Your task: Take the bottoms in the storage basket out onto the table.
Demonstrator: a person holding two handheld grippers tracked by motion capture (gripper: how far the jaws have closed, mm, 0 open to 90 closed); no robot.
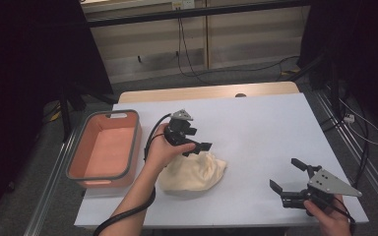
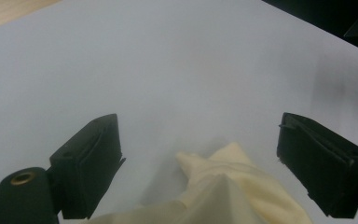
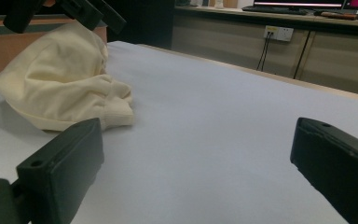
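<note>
Broadly, largest first:

Bench: white-topped bench (image 1: pixel 256 128) with a strip of bare wood along its far edge at 12 o'clock; no writing on it that can be read.

Bin: orange-pink bin (image 1: pixel 104 150) with a grey rim, sitting at the bench's 9 o'clock edge; a pale tab at its far rim is too small to read.

Cloth: cream cloth (image 1: pixel 194 173) in a rumpled heap near the bench's middle, toward 6 o'clock, just beside the bin at its 3 o'clock side; no label or print to be seen on it. In the right gripper view it (image 3: pixel 60 86) lies at 10 o'clock with a hemmed edge turned toward the camera.

Left claw: left claw (image 1: pixel 198 146) held in the left hand (image 1: pixel 163 150), poised over the cloth's far edge, jaws spread wide. In the left gripper view the left claw (image 2: pixel 200 163) has the cloth's peak (image 2: pixel 223 186) between the jaws, touching neither.

Right claw: right claw (image 1: pixel 288 174) at the bench's 4 o'clock corner, held in the right hand (image 1: pixel 327 219), jaws wide apart and pointed toward the cloth, well apart from it. In the right gripper view the right claw (image 3: pixel 196 172) has bare bench between the jaws.

Background: wall socket (image 3: pixel 278 32) with cables hanging from it; any marking on it is too small to read.
</note>
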